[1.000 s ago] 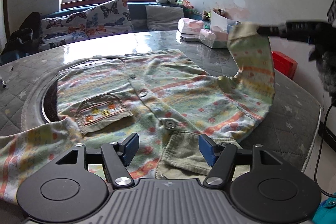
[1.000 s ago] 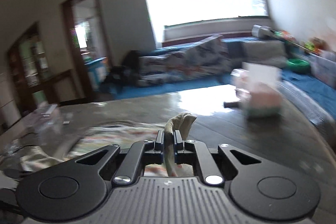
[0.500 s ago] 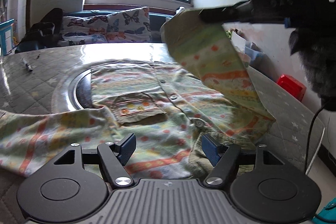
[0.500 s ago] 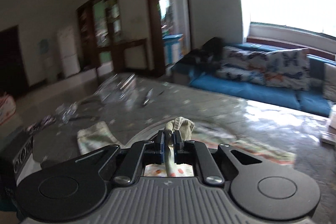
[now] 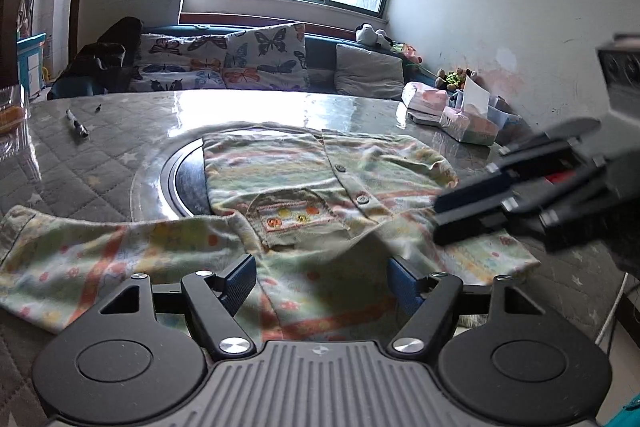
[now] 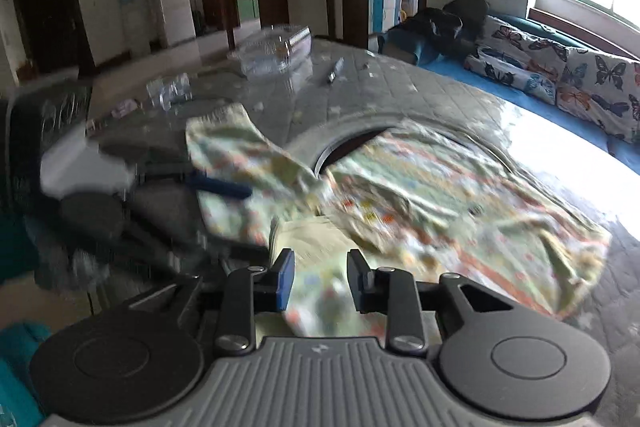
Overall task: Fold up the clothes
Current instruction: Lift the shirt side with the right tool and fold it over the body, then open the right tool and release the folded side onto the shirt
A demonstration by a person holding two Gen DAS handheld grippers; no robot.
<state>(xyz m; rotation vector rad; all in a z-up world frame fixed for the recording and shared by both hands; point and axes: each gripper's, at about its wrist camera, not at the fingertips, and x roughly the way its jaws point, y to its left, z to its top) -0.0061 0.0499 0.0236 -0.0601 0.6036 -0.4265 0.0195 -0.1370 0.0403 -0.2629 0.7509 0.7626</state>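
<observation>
A pale green child's shirt with orange stripes, buttons and a chest pocket lies spread on the grey quilted table. Its right sleeve is folded across the body; the left sleeve stretches out to the left. My left gripper is open and empty, low over the shirt's near hem. My right gripper is open and empty just above the folded sleeve, and it shows at the right of the left wrist view. The shirt fills the middle of the right wrist view.
A round metal ring is set in the table under the shirt. A pen lies at the far left. Tissue packs and boxes stand at the far right. A sofa with butterfly cushions is behind. Clear plastic containers sit on the far side.
My right gripper carried the right sleeve over the shirt, lowered it onto the body and opened, letting go. My left gripper stayed open near the hem.
</observation>
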